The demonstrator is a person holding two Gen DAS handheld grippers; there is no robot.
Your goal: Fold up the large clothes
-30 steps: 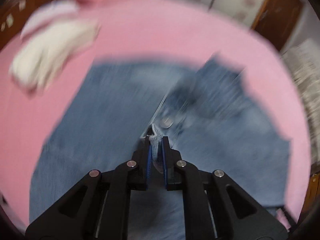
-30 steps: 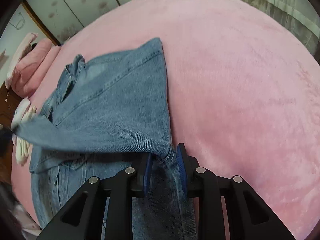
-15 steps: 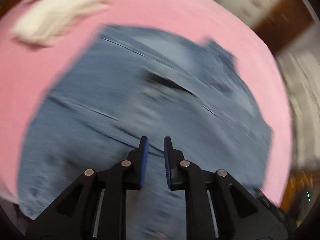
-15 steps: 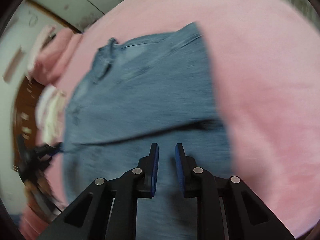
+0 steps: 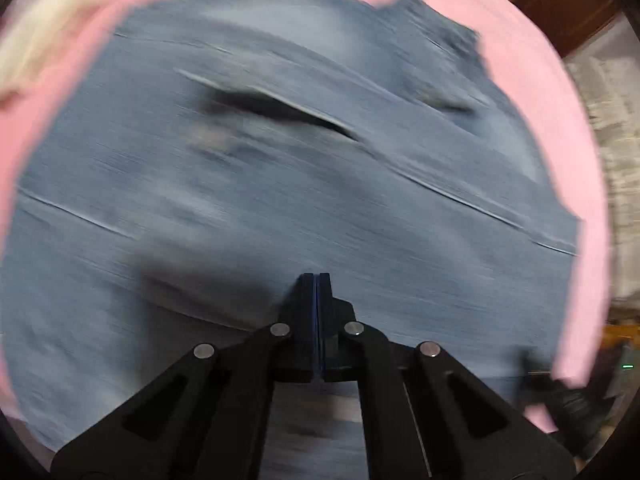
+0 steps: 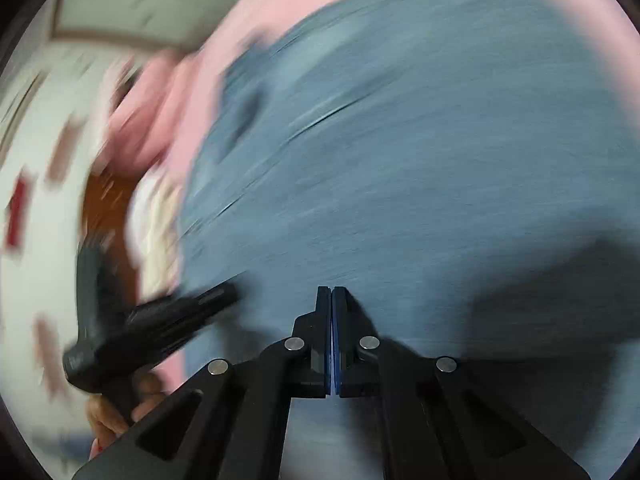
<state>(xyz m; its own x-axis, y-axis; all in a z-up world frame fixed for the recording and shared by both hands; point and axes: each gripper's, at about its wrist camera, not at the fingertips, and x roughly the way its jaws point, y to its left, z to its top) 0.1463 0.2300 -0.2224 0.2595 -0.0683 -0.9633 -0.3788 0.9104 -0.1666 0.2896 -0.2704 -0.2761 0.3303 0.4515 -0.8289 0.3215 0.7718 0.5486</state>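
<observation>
Both hand-held grippers, left (image 5: 317,280) and right (image 6: 332,294), closed empty over denim garment (image 5: 320,184), pink bedspread (image 5: 560,120) bordering

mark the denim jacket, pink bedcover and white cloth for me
denim jacket (image 5: 320,208): left wrist view, middle of the spread denim.
pink bedcover (image 5: 532,80): left wrist view, bare patch right of the jacket.
white cloth (image 5: 48,40): left wrist view, blurred middle, upper left.

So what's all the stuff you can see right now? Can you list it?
denim jacket: one, blue, spread flat on the bed.
bed cover: one, pink, under the jacket.
cloth: one, whitish, blurred, on the bed's far left edge.
cabinet: one, brown wood, beyond the bed.
left gripper: one, black with blue pads, shut and empty over the jacket.
right gripper: one, same, shut and empty.
hand: one, holding the left gripper.
</observation>
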